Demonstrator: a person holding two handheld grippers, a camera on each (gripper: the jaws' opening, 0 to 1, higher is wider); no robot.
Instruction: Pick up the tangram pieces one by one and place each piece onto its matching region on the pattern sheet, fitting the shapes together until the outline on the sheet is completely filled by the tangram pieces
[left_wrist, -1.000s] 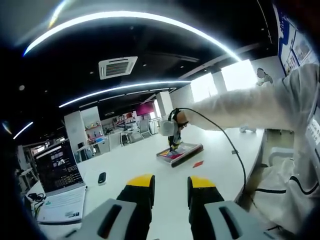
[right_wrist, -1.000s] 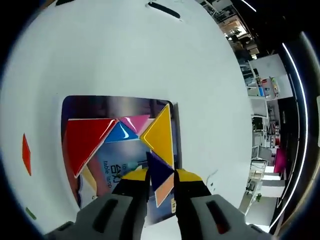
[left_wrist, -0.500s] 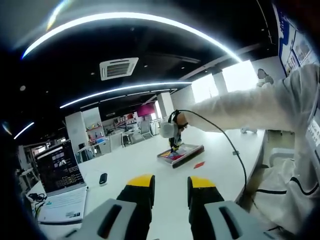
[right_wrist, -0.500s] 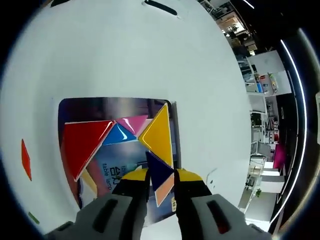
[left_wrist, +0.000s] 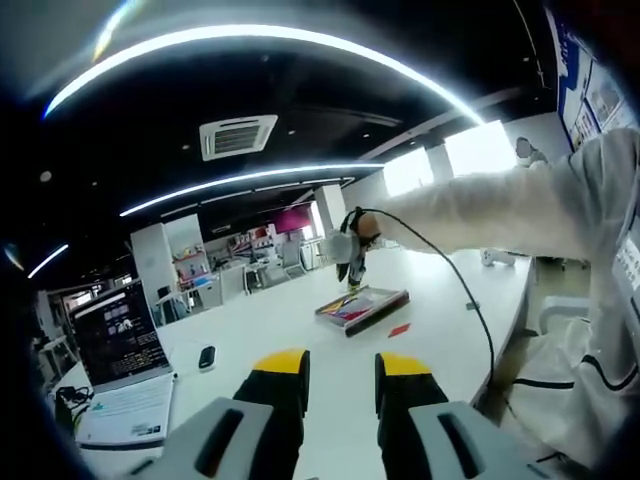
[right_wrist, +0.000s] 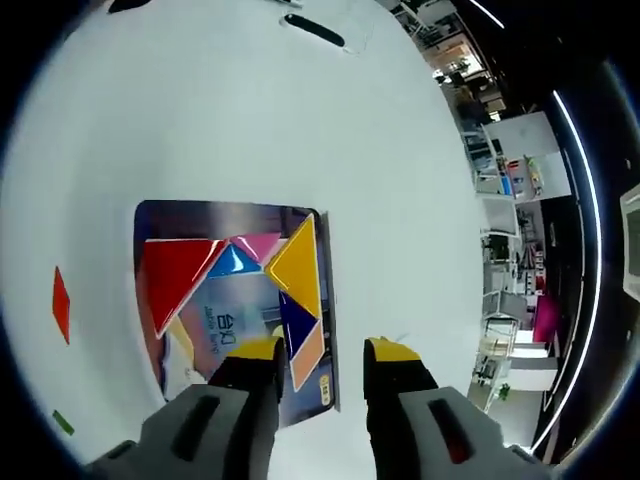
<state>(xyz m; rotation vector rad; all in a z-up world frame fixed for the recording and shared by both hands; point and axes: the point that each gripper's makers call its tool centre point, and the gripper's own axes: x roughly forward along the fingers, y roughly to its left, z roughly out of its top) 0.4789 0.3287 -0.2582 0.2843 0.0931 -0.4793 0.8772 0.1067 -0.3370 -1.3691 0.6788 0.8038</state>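
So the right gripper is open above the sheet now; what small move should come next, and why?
Probably swing the right gripper toward the loose red diamond-shaped tangram piece on the white table. Its jaws stand open and empty, the dark blue triangle piece already lies on the pattern sheet, and the red piece lies off the sheet.

Past my right claw (right_wrist: 320, 360): 1 pattern sheet (right_wrist: 180, 215) w/ 6 tangram pieces (right_wrist: 295, 265) on it, plus 2 loose pieces (right_wrist: 61, 303) on the table off to its left. Ahead of my left claw (left_wrist: 343, 375): 1 laptop (left_wrist: 117, 335), 1 mouse (left_wrist: 204, 355).
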